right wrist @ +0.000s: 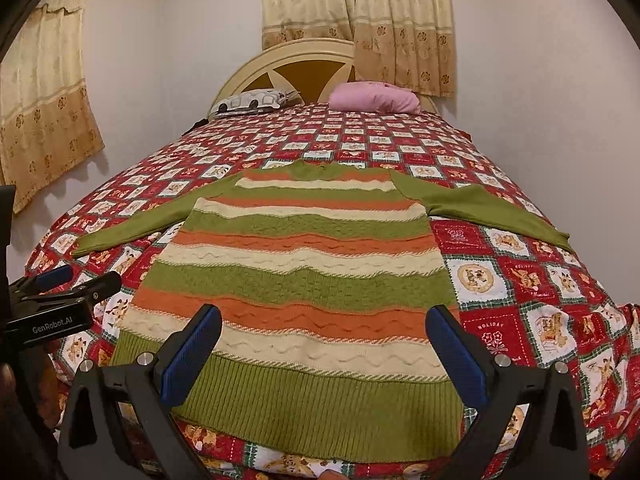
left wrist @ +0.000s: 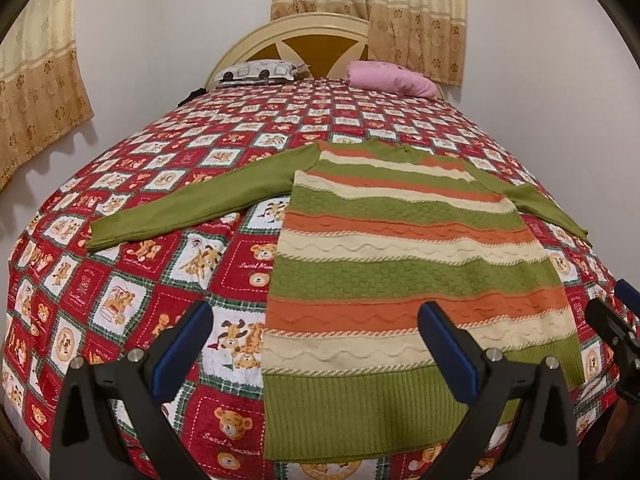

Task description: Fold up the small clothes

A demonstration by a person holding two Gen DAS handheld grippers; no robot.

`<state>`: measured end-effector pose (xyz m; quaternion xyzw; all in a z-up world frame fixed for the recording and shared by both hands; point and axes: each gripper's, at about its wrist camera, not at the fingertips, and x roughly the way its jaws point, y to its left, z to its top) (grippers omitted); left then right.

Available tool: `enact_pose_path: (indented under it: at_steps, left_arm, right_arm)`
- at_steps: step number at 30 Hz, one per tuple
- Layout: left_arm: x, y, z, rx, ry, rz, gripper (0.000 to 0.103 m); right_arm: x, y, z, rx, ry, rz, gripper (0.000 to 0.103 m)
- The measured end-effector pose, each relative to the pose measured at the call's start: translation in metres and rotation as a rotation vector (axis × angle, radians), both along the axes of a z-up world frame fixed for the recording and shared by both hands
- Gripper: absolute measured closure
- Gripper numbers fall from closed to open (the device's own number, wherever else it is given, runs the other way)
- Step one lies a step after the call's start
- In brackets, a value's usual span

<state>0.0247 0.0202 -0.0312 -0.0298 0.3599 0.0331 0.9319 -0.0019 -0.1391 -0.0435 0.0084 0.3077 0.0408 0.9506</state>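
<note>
A striped knit sweater (left wrist: 384, 248) in green, orange and cream lies flat on the bed, hem toward me, both green sleeves spread out to the sides. It also shows in the right wrist view (right wrist: 304, 264). My left gripper (left wrist: 316, 332) is open and empty, hovering above the sweater's lower left edge. My right gripper (right wrist: 324, 336) is open and empty, hovering over the sweater's hem. The right gripper shows at the right edge of the left wrist view (left wrist: 616, 320); the left gripper shows at the left edge of the right wrist view (right wrist: 68, 284).
The bed has a red patchwork bedspread (left wrist: 160, 288) with bear prints. A patterned pillow (left wrist: 256, 71) and a pink pillow (left wrist: 392, 78) lie by the headboard (left wrist: 304, 40). Curtains (left wrist: 400, 4) hang behind and to the left.
</note>
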Motion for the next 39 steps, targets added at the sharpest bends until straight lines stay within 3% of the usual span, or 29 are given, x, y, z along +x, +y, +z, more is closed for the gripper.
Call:
enact_pose_path:
  at_steps: [39]
  left_arm:
    - [0.029, 0.011, -0.015, 0.049, 0.009, 0.006, 0.000]
  right_arm:
    - [0.030, -0.004, -0.022, 0.037, 0.058, 0.010, 0.001]
